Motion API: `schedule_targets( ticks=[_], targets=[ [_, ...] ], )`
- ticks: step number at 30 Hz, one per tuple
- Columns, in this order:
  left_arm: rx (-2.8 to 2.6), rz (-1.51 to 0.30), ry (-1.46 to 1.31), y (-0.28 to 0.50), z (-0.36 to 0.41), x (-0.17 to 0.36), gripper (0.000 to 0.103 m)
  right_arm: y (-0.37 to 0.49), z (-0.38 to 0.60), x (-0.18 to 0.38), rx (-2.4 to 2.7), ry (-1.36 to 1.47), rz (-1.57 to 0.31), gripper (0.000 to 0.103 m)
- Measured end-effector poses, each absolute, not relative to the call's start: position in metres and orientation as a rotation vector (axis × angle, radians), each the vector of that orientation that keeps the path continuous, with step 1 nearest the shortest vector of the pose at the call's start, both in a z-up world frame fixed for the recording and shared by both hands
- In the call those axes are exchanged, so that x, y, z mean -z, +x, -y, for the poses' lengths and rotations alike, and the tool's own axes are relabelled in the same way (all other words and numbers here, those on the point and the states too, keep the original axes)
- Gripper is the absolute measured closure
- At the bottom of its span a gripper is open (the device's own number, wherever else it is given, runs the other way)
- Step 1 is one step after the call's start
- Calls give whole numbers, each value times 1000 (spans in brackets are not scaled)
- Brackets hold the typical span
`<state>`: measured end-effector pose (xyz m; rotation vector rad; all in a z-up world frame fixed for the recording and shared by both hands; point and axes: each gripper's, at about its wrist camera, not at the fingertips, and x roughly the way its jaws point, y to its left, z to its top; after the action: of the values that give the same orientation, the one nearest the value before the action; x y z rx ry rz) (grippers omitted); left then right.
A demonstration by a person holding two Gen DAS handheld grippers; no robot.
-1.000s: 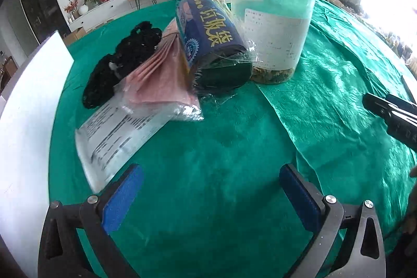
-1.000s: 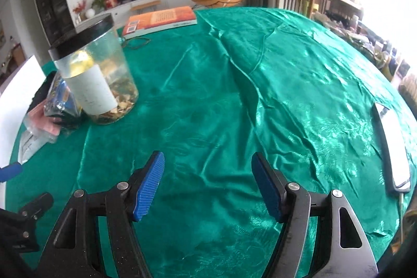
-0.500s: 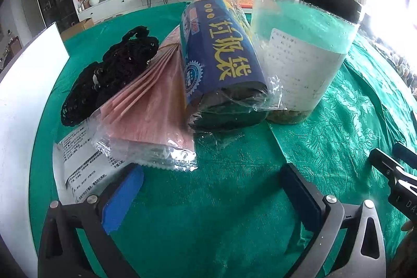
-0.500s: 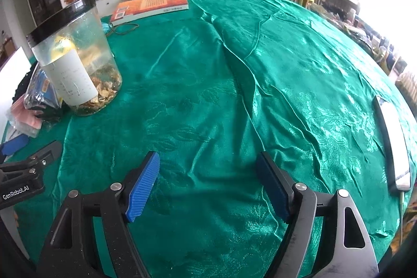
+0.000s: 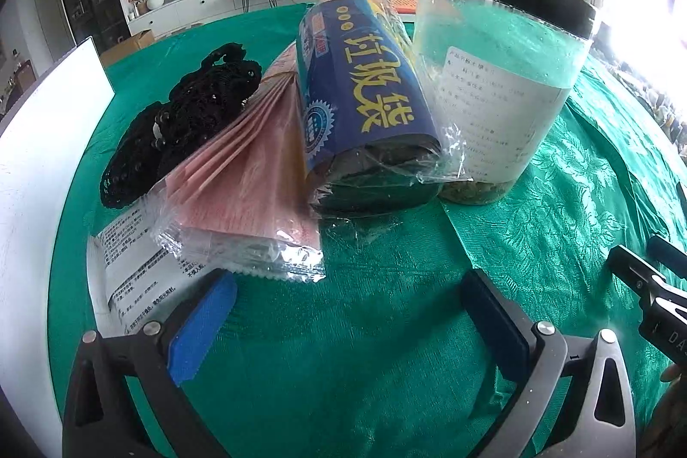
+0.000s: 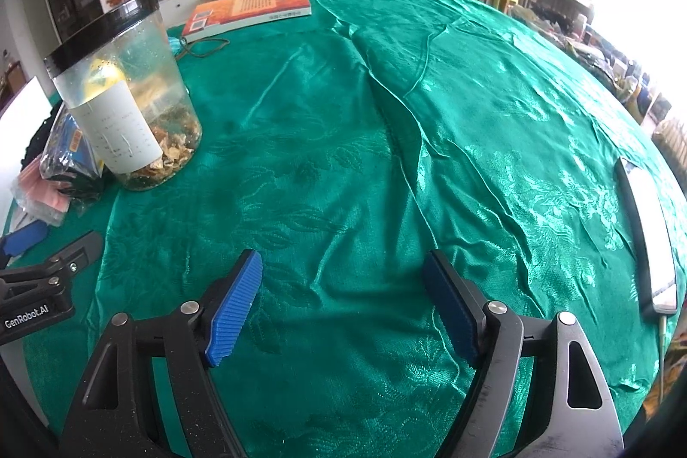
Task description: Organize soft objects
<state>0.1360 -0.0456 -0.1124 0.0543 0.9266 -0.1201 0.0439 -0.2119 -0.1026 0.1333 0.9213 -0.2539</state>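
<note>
Green patterned tablecloth (image 6: 343,140) covers the table. Left of the clear jar (image 5: 498,84), touching it, lies a blue wrapped roll (image 5: 365,106), then a pink packet (image 5: 253,174) and black knitted fabric (image 5: 189,119). Left gripper (image 5: 348,323) and right gripper (image 6: 341,301) gape wide, holding nothing.

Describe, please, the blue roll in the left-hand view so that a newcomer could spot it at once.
Find the tall clear jar with the black lid on the green tablecloth. Beside it lies the blue roll, wrapped in clear plastic. Its big yellow characters set it apart from the pink packet alongside.
</note>
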Motion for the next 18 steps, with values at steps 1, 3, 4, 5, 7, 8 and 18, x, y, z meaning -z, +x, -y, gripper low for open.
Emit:
schedule_targets(
  ticks=[1, 3, 4, 5, 7, 8, 18],
  targets=[
    [120, -927, 54, 136, 46, 112, 0, 44, 212, 103, 254, 133, -921, 23],
    [120, -927, 54, 136, 45, 112, 0, 44, 212, 103, 254, 133, -921, 23],
    [120, -926, 54, 136, 46, 112, 0, 44, 212, 103, 254, 133, -922, 23],
    [120, -926, 54, 136, 46, 112, 0, 44, 212, 102, 254, 133, -922, 23],
    [120, -927, 54, 136, 46, 112, 0, 44, 212, 102, 254, 133, -922, 23],
    [120, -927, 54, 136, 46, 112, 0, 44, 212, 102, 254, 133, -922, 23],
    [120, -927, 55, 136, 46, 113, 0, 44, 212, 102, 254, 133, -922, 22]
  ],
)
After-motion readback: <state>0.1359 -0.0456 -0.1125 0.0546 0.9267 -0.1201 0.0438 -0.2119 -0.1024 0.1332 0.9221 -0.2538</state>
